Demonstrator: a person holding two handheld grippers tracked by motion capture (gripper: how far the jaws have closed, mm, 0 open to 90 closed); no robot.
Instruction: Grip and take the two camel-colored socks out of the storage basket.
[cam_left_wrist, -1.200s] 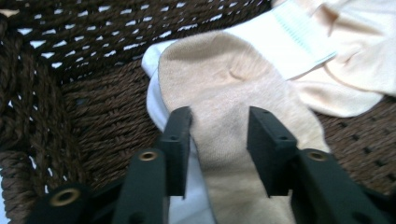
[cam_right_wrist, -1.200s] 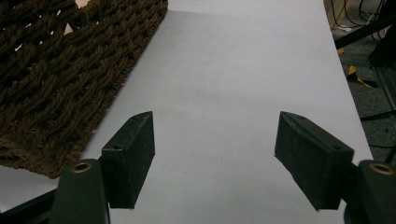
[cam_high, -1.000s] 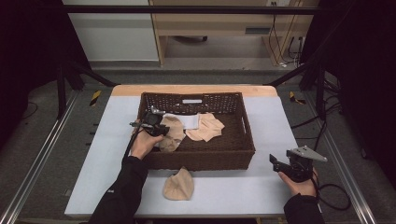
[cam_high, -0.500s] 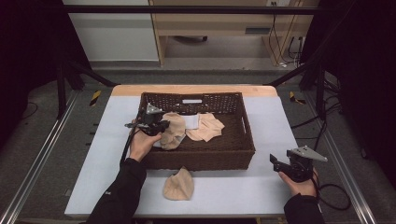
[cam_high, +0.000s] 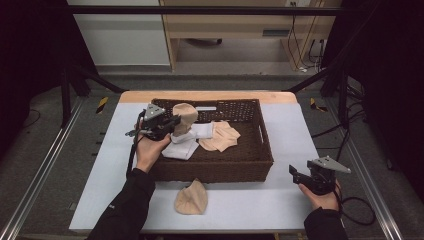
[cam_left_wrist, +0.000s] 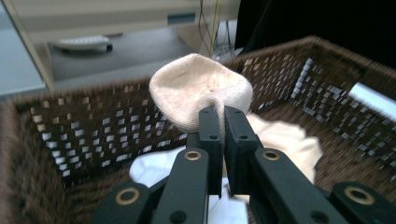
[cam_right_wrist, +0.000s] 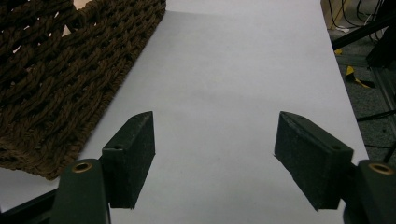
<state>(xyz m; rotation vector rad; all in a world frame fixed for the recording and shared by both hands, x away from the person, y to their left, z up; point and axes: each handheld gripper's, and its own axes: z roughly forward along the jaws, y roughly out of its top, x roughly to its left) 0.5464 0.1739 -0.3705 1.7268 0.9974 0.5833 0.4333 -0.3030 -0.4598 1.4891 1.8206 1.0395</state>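
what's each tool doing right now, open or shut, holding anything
Left tool: shut on the beige sock, lifted above the basket.
Right tool: open, empty, over the white table.

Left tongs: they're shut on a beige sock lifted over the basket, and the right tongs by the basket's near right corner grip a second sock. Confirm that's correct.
Not quite. The right tongs grip nothing: the right gripper view shows their jaws apart over the bare white table. The rest holds: the left tongs are shut on a beige sock over the basket.
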